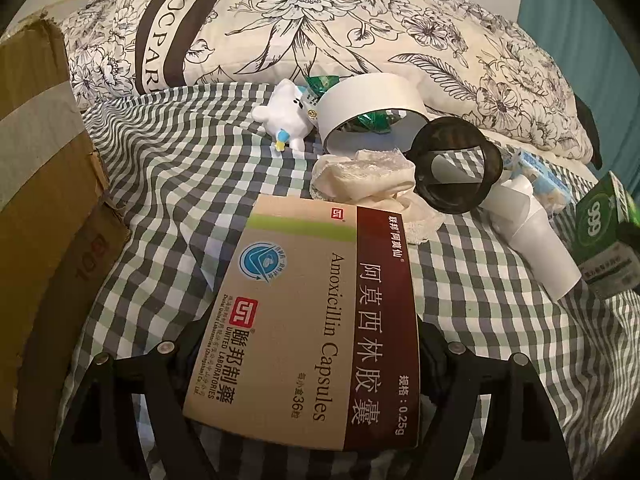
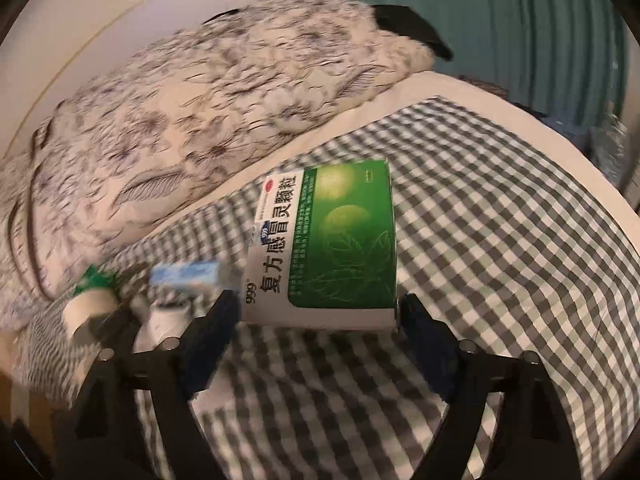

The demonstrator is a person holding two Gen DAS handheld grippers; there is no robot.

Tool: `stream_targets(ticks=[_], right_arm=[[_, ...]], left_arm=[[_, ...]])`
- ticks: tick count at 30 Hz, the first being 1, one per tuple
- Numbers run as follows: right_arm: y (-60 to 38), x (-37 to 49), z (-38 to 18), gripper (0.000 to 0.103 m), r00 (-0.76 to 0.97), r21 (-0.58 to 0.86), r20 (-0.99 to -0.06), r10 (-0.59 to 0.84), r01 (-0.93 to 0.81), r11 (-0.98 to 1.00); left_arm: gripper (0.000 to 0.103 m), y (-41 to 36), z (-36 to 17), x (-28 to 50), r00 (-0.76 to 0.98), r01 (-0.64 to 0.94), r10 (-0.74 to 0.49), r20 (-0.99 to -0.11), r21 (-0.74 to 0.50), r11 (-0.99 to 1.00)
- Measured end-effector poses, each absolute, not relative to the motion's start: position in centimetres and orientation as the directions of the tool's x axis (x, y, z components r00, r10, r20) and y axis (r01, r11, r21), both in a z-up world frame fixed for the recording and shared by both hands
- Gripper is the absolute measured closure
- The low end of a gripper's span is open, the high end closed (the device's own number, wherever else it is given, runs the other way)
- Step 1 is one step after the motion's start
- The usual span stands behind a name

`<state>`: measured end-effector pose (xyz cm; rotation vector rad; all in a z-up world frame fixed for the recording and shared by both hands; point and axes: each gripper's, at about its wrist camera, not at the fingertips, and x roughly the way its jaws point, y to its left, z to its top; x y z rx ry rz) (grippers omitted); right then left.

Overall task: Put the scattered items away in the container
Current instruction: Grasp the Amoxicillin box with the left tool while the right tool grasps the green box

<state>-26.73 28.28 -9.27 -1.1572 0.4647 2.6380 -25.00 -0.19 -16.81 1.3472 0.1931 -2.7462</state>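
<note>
Above a checked bedsheet (image 1: 168, 184), the left gripper (image 1: 304, 344) clamps an amoxicillin box (image 1: 308, 312) beside a cardboard carton (image 1: 44, 208), while the right gripper (image 2: 320, 316) grips a green 999 medicine box (image 2: 332, 244), with tape roll (image 1: 368, 108), plush toy (image 1: 286, 116) and paper cup (image 1: 536, 236) scattered near the floral pillow (image 1: 320, 20).

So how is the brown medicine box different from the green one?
The Amoxicillin box is tan and maroon; the 999 box is green and white. The Amoxicillin box sits in the left gripper; the 999 box sits in the right gripper. The Amoxicillin box carries English words; the 999 box shows only Chinese. Both are medicine cartons above the checked sheet.
</note>
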Motion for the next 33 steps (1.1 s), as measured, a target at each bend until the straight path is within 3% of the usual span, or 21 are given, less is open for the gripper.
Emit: stream_targets(ticks=[13,17,27,33], right_arm=[[27.3,-21.4,-9.6,0.021,-0.639,0.217,-0.766,-0.076,-0.145,-0.965],[26.5,-20.2,-9.5,0.006,-0.672,0.175,-0.740,-0.003,-0.188,-0.967],[24.3,-18.4,-9.8,0.006,-0.707,0.096,-0.690,0.155,-0.302,-0.948],[21.7,-19.9,-11.1,0.005,-0.694,-0.029,-0.670,0.263,-0.330,-0.944]], left_arm=[[0.022,-0.8,-16.6,-23.7,-0.608,0.112,0.012,-0.794,-0.100,-0.989],[0.022,-0.8,-16.9,-23.7,-0.609,0.114,0.006,-0.793,-0.095,-0.989],[0.022,-0.7,-17.0,-23.8,-0.617,0.113,0.007,-0.787,-0.097,-0.989],[0.022,-0.7,-17.1,-23.8,-0.617,0.112,0.018,-0.787,-0.110,-0.988]])
